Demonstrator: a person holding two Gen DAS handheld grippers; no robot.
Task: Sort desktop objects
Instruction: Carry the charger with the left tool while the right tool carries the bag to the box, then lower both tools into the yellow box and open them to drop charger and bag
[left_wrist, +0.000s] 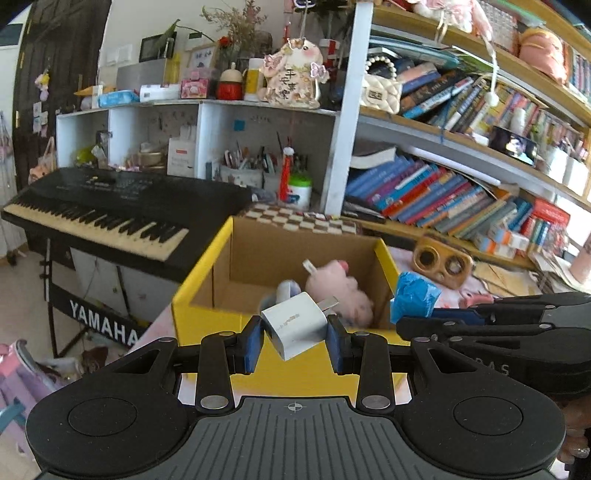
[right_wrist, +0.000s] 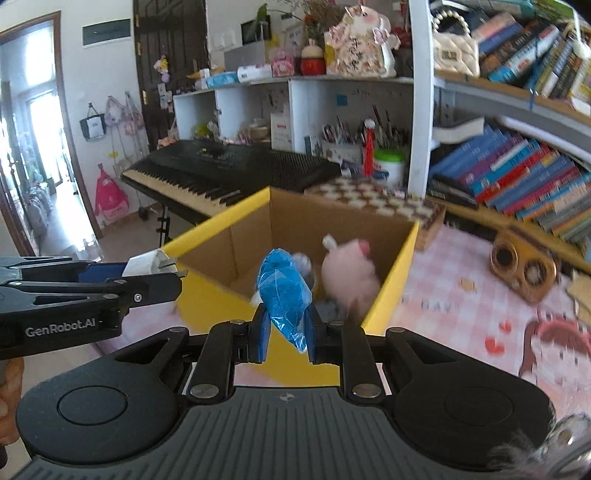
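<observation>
- Over the near wall of the yellow cardboard box (left_wrist: 207, 280), the left gripper (left_wrist: 294, 338) has its jaws closed on one white plug-in charger (left_wrist: 295, 325), clamped across its flat sides and tilted, prongs pointing far-right toward the box mouth.
- Judged from its look, the charger is a light, rigid, smooth plastic cube; its glossy faces could slip, so a hold across two flat sides suits it best.
- Just to the right, the right gripper (right_wrist: 284, 339) has its jaws closed on one crumpled blue plastic bag (right_wrist: 284, 291), pinched near its lower end, the bulk standing up above the box's near edge.
- It looks very light, soft and crinkly; a gathered fold gives the surest grip.
- Inside the box lie one pink plush toy (left_wrist: 343, 291) and one blurred whitish item I cannot identify.
- One wooden two-holed holder (right_wrist: 522, 271) sits on the pink checked tabletop (right_wrist: 461, 295), far right.
</observation>
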